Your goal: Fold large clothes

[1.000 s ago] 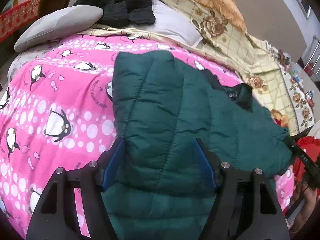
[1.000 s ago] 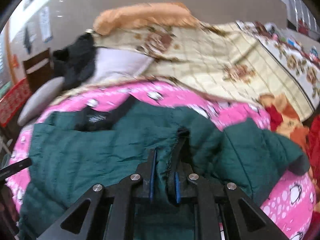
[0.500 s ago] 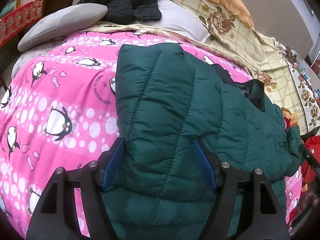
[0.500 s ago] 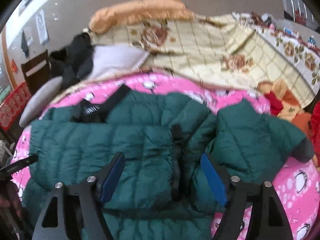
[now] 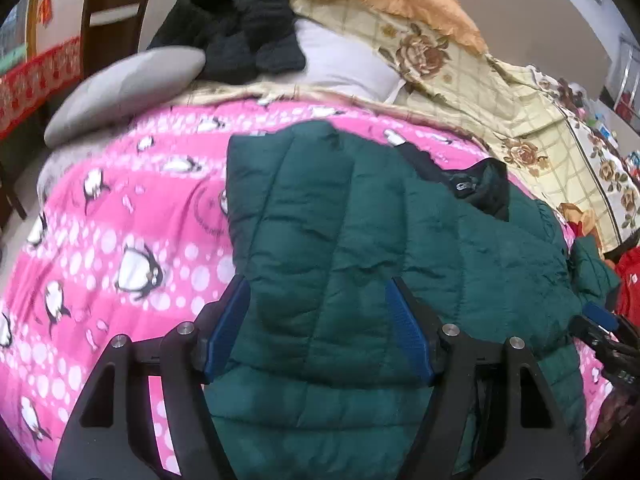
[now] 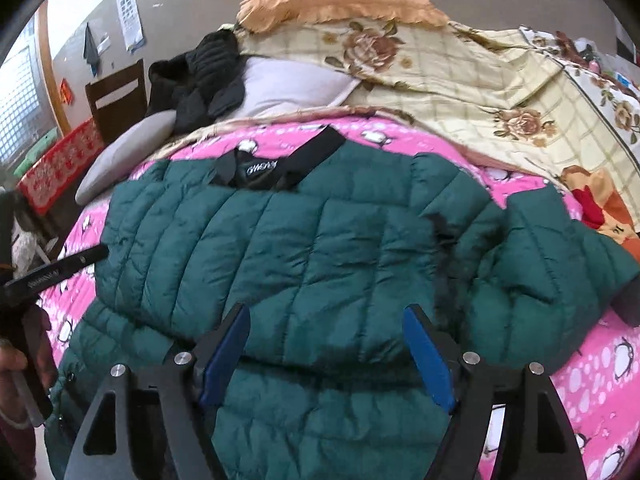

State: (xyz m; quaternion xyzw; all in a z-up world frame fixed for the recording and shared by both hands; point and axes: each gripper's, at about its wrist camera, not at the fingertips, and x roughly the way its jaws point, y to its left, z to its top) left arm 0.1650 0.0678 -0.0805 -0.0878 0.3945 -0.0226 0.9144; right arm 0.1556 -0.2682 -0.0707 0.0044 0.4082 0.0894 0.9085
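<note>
A dark green quilted jacket (image 5: 340, 208) lies spread on a pink penguin blanket (image 5: 120, 240), its black collar (image 6: 276, 168) towards the pillows. The left side is folded over the body. Its right sleeve (image 6: 560, 256) lies out to the side. My left gripper (image 5: 316, 284) hovers open over the folded left part, which shows between the blue pads without being pinched. My right gripper (image 6: 328, 310) stands open above the jacket (image 6: 280, 240) near its lower middle and holds nothing. Each gripper shows at the edge of the other's view.
A black garment (image 5: 240, 40), a grey pillow (image 5: 128, 88) and a white pillow (image 5: 344, 64) lie at the head of the bed. A floral cream quilt (image 6: 500, 80) is heaped at the back right. A wooden chair (image 6: 116, 100) and a red cloth (image 6: 56, 172) stand to the left.
My right gripper let go of the jacket fold it was pinching, opened wide and drew back; the fabric now lies flat. The left gripper shifted a little, still open.
</note>
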